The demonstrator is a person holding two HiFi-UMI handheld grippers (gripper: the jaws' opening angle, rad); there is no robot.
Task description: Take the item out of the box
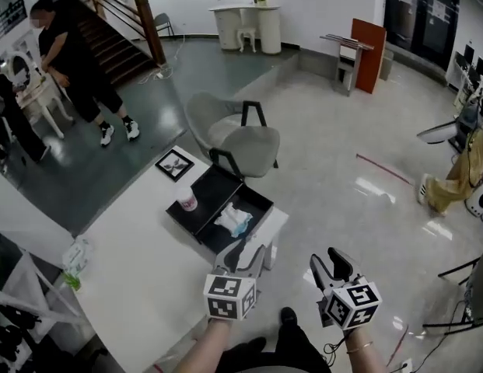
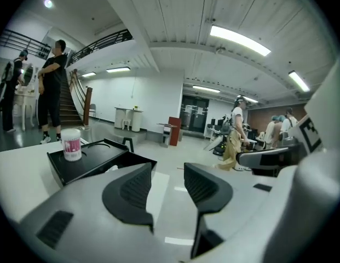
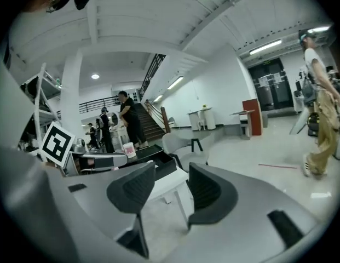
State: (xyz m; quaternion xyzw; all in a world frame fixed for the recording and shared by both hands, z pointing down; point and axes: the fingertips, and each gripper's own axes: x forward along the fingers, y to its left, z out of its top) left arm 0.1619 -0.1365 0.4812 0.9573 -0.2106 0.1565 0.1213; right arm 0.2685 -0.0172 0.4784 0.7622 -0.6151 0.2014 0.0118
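Box point(image 1: 257, 199) lies ahead of left gripper point(image 1: 247, 253) and right gripper point(image 1: 329, 264), both gaping, empty.

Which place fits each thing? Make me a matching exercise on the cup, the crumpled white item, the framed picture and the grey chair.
1. cup
2. crumpled white item
3. framed picture
4. grey chair

A. on the floor beyond the table
B. lying inside the black box, right part
C. flat on the table, outside the box
D. standing on the box's left part

Pairs: 1-D, 2-B, 3-C, 4-A
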